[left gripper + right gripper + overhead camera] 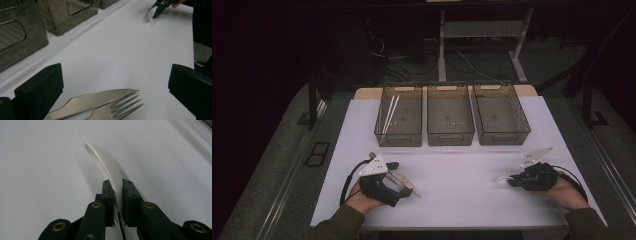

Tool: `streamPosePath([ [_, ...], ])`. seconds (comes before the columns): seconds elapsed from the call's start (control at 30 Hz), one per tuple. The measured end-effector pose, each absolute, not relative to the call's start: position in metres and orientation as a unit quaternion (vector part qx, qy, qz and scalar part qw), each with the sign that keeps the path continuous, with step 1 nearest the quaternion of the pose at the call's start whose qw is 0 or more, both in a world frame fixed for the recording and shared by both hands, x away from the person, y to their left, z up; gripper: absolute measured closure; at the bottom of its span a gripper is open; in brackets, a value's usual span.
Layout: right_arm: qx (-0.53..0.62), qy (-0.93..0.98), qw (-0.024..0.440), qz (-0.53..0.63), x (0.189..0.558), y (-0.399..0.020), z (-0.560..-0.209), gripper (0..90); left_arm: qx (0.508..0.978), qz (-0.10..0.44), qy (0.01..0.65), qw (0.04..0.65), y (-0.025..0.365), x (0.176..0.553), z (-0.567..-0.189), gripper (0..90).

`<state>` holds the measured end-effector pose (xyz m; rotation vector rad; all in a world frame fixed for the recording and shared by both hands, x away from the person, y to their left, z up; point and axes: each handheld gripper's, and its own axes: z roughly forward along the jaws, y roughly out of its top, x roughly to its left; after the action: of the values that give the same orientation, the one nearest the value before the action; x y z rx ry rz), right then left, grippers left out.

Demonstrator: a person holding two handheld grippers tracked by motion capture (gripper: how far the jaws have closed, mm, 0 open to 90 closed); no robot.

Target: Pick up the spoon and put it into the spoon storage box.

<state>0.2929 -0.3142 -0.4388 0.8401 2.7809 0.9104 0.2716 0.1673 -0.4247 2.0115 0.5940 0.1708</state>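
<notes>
Low at the right of the high view, right gripper pinching a white plastic spoon on edge near its bowl, jaws pressed tight on it just above the white tabletop; likely light, thin, springy and slick, so best gripped on the flatter handle close to the bowl, not on the curved rim. Lower left, left gripper spread wide, touching nothing, over a steel knife and fork lying side by side. Farther up, at mid-frame, three clear bins in a row, white sticks in the leftmost.
</notes>
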Motion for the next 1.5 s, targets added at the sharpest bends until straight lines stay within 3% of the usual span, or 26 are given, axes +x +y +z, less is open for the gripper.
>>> streamPosePath([
  [1.5, 0.330, 0.854, 0.053, 0.398, 0.330, -0.286, -0.393, 81.2, 0.831, 0.066, 0.222, 0.505, 0.168, 0.275, -0.426, 0.0],
])
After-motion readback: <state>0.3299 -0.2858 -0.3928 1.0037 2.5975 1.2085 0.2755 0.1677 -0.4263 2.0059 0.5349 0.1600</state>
